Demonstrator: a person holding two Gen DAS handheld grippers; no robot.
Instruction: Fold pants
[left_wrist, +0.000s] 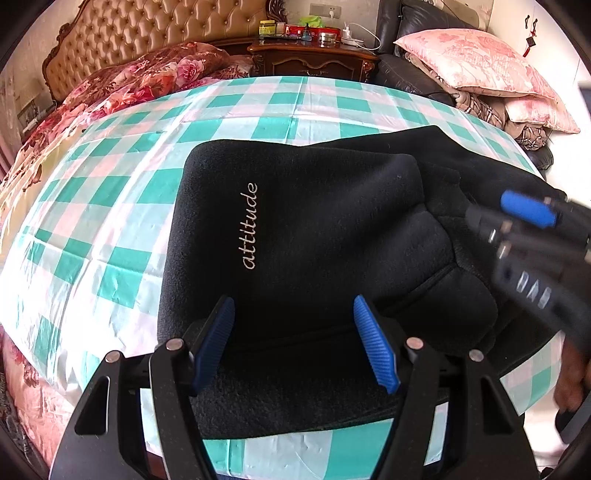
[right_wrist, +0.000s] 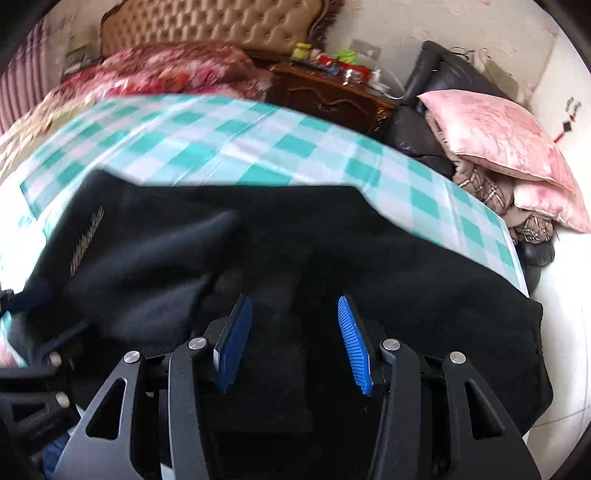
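Pants (left_wrist: 314, 236), black fleece with "attitude" stitched on, lie partly folded on the checked cloth (left_wrist: 110, 206) over the bed, one flap doubled over toward the left so the lettering faces up, probably to square the stack before the next fold. Left gripper (left_wrist: 295, 343) hovers just above the near folded edge, jaws spread wide, holding nothing. Bare cloth to the left and far side gives plenty of room to slide or flip. Right gripper (right_wrist: 295, 343) also gapes open and empty over the wider unfolded part of the pants, view blurred. Right side is tight: fabric reaches the bed edge and looks to overhang it, with pink pillows (left_wrist: 480, 66) piled beyond, near the nightstand (left_wrist: 314, 62).
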